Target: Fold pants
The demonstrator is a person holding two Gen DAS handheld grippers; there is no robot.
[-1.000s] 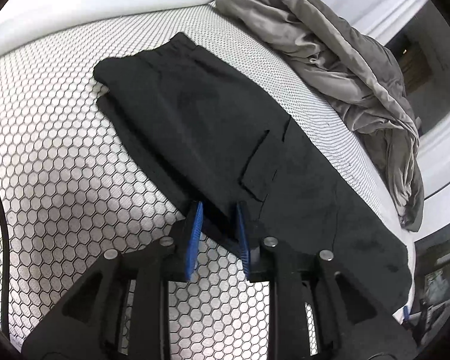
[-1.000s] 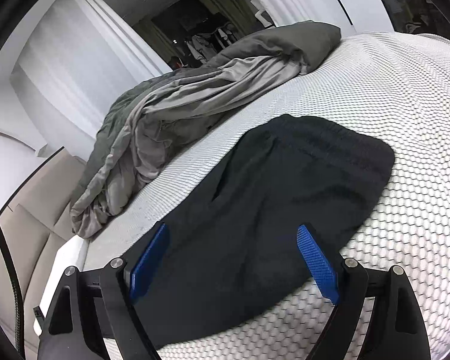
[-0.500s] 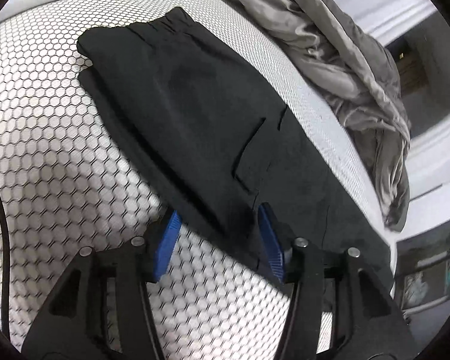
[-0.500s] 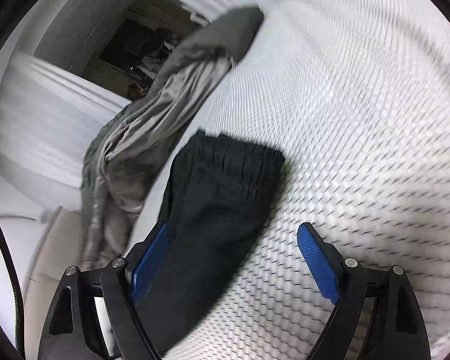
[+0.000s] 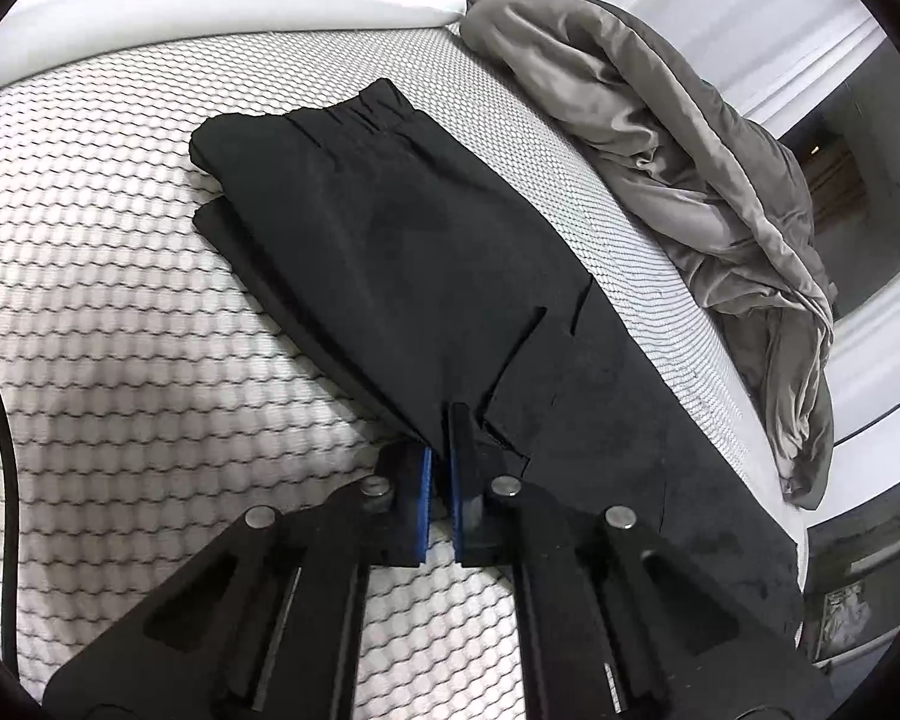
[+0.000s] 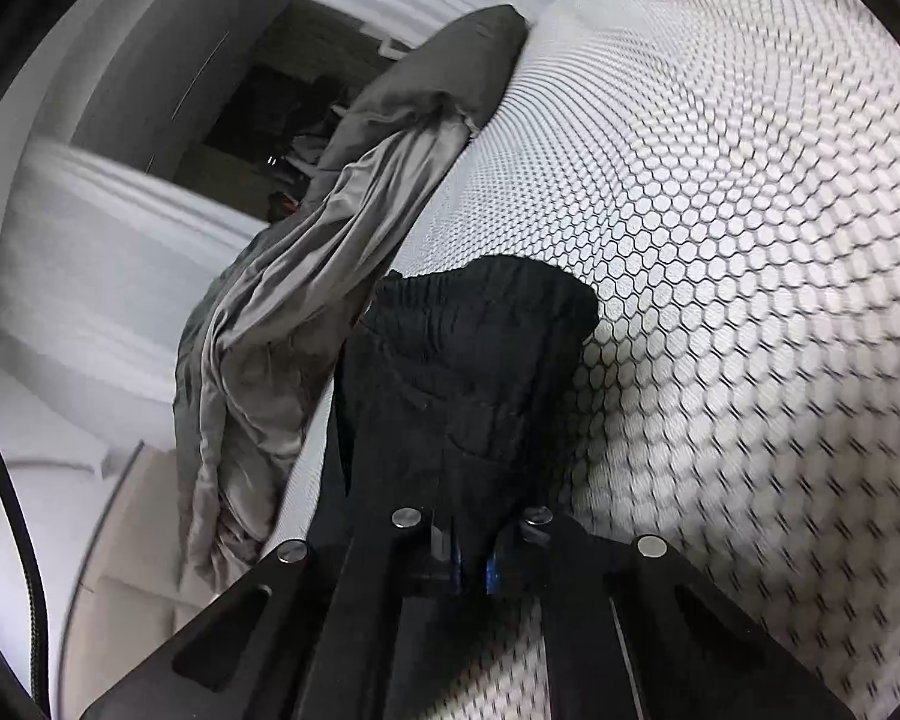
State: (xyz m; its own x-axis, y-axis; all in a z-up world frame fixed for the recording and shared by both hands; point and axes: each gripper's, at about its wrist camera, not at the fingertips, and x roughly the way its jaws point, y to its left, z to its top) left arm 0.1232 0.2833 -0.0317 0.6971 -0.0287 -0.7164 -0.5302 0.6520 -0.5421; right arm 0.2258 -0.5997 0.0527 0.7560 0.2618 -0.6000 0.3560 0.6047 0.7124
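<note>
Both the left gripper and right gripper have just clamped narrow on the black pants; a second ago both gaped — probably ready to lift for the next fold.

Matt black cloth pants; satiny grey blanket; honeycomb-textured mattress.

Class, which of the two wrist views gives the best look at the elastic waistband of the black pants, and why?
The right wrist view: the waistband faces the camera, its gathers clear. In the left wrist view the waistband lies at the far end of the pants, small and seen edge-on.
</note>
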